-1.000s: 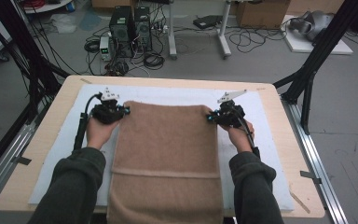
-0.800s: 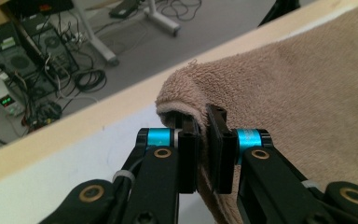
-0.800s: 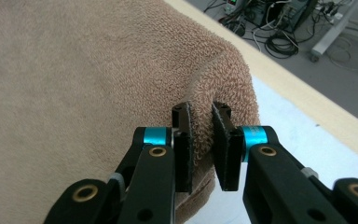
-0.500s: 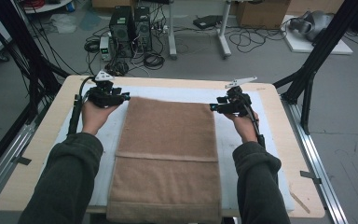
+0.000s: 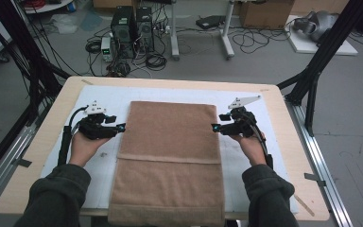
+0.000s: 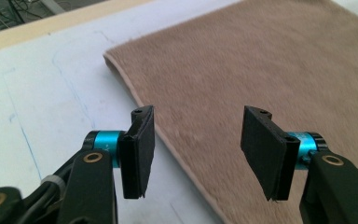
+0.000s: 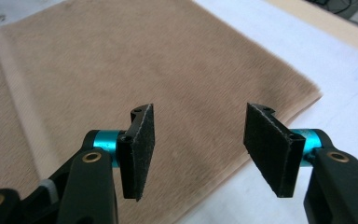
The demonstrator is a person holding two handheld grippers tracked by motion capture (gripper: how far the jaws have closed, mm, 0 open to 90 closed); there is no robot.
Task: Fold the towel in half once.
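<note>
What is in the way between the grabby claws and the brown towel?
Nothing visible. The left gripper hovers open at the towel's left edge, and the right gripper hovers open at its right edge. In both gripper views the jaws stand apart over the edge, with just bare white mat beside it.

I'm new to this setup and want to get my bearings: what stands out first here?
A tan towel lies flat down the middle of the white-covered table, its near end hanging over the edge. The left gripper and right gripper sit at its two side edges, jaws open. Behind the table, computer towers and cables crowd the floor.
</note>
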